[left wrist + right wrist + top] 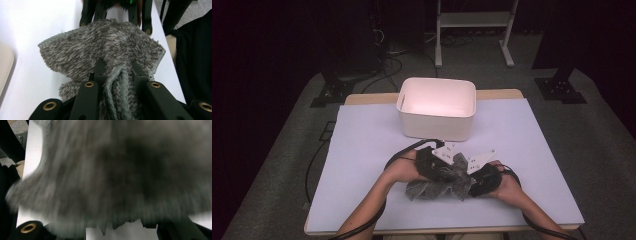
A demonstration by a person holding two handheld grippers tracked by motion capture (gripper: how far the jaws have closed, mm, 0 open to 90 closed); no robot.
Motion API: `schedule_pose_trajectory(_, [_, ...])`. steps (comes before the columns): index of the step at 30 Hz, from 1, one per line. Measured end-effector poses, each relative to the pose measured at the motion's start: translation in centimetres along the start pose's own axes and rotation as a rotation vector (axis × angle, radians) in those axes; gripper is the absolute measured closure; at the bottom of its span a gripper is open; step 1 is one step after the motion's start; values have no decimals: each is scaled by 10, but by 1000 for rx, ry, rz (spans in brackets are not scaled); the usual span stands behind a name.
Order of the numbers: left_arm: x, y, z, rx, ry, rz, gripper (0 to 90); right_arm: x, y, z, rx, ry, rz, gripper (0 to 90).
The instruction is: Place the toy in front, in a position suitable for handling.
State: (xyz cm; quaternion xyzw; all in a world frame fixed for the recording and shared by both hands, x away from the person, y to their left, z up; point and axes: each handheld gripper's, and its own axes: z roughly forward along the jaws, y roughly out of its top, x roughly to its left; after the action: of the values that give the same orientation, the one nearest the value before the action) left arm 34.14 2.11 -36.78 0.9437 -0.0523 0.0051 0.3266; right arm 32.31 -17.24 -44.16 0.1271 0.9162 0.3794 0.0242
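A grey fluffy cloth (pixel 432 189) hangs bunched between my two grippers, low over the pale mat (pixel 362 150) near the table's front edge. My left gripper (pixel 446 172) is shut on a thick fold of it. In the left gripper view the cloth (pixel 100 45) spreads out from my left gripper (pixel 117 67) toward my right gripper (pixel 116 23), whose jaws stand on either side of its far edge. My right gripper (pixel 466 181) grips that end. In the right gripper view the blurred cloth (pixel 112 170) hangs over and hides the jaws.
A white open bin (pixel 434 125) stands on the mat just beyond the grippers, at the middle of the far edge. Cables trail from both grippers across the mat. Bare mat lies to the left and right of the hands.
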Motion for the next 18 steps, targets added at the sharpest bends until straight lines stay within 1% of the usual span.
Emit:
schedule_pose_trajectory(1, [1,3,3,3,-6,2,731,0,0,0,-1,-1,0,559])
schedule_pose_trajectory(3, [3,5,6,8,-13,3,731,0,0,0,-2,1,1,559])
schedule_pose_trajectory(6, [4,3,5,2,-15,-6,731,0,0,0,-3,1,1,559])
schedule_pose_trajectory(11, [4,-9,-4,0,-1,-16,730,0,0,0,-4,-1,-1,559])
schedule_pose_trajectory(14, [4,-18,-10,-3,10,-41,730,0,0,0,-2,-1,-2,559])
schedule_pose_trajectory(16, [3,-26,-16,-11,21,-59,729,0,-1,0,-3,1,0,559])
schedule_pose_trajectory(18, [2,-34,-21,-25,23,-76,727,0,-1,0,-3,2,0,559])
